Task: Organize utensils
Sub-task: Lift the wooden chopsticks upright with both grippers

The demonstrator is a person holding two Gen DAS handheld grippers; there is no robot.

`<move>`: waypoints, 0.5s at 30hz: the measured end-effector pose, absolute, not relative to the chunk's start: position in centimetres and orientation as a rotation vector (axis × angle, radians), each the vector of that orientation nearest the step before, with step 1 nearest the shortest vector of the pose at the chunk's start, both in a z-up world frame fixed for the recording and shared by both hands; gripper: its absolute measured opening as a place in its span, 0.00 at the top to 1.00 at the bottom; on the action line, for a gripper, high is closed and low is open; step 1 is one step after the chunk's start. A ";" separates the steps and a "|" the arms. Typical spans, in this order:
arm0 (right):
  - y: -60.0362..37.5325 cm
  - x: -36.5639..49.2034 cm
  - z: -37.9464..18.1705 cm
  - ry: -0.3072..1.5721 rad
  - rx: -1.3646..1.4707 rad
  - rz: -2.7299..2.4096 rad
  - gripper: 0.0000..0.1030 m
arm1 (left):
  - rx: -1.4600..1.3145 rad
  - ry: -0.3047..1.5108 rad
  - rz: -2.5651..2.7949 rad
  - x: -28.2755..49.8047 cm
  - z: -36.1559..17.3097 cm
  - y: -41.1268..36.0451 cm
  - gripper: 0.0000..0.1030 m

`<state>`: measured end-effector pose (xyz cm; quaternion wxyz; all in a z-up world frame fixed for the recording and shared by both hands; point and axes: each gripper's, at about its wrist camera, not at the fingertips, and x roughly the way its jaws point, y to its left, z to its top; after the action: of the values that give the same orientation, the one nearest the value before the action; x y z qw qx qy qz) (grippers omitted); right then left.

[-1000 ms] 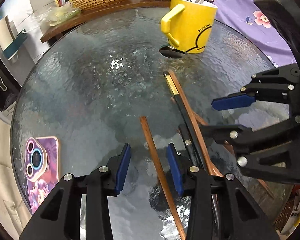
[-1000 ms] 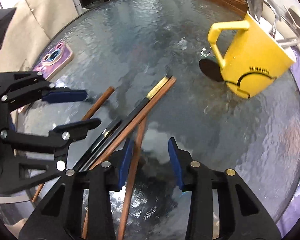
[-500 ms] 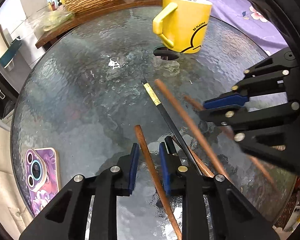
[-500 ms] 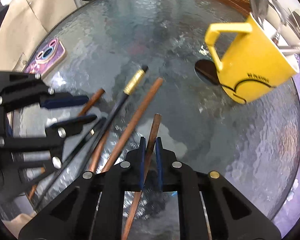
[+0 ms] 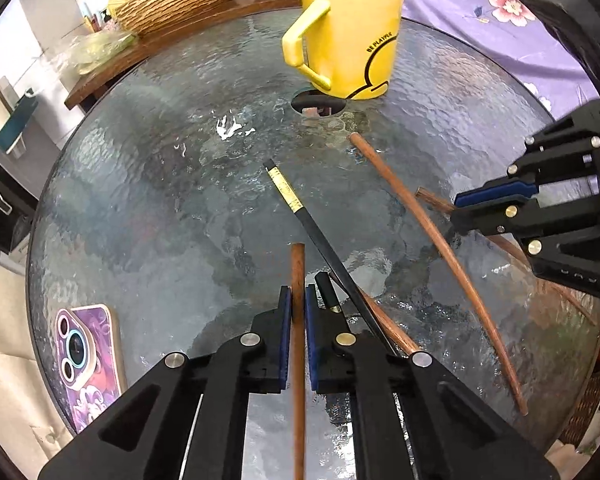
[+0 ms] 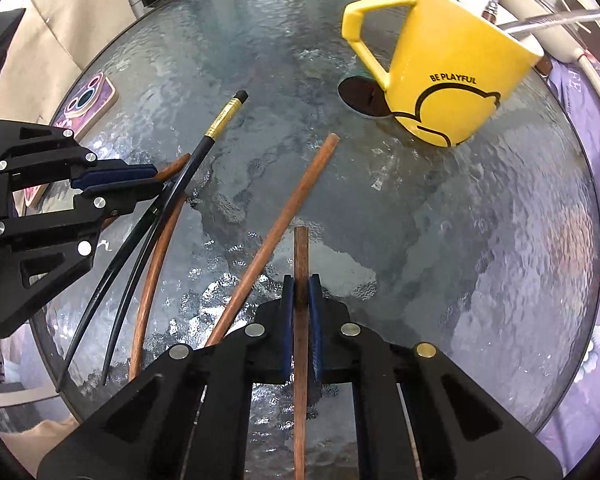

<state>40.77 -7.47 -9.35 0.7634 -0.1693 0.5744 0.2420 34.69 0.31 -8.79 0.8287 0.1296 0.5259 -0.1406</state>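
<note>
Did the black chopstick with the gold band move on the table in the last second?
Yes. The black chopstick now points left of the yellow mug, toward the phone; before, it lay beside a brown chopstick, aimed nearer the mug.

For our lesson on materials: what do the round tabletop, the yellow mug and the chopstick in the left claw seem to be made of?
Tabletop: probably textured glass, since it is rippled, shiny and see-through.
Yellow mug: likely glazed ceramic, with a smooth glossy coat and printed lettering.
Chopstick in the left claw: apparently wood, reddish-brown with faint grain and a low sheen.
</note>
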 end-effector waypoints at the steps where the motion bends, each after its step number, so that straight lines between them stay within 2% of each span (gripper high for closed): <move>1: -7.9 40.7 -9.4 1.249 -0.359 0.527 0.92 | 0.268 1.115 -0.298 34.7 -8.8 0.4 0.94; 7: -10.5 40.6 -9.1 1.241 -0.302 0.513 0.92 | 0.168 1.135 -0.314 35.2 -8.6 1.7 0.94; 15: -14.1 39.5 -6.7 1.138 -0.187 0.508 0.92 | 0.113 1.043 -0.309 34.5 -5.9 3.1 0.94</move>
<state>39.49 -14.07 -6.67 0.8079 -0.0875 0.5322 0.2375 34.47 3.10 -5.89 0.8543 0.0536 0.4958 -0.1467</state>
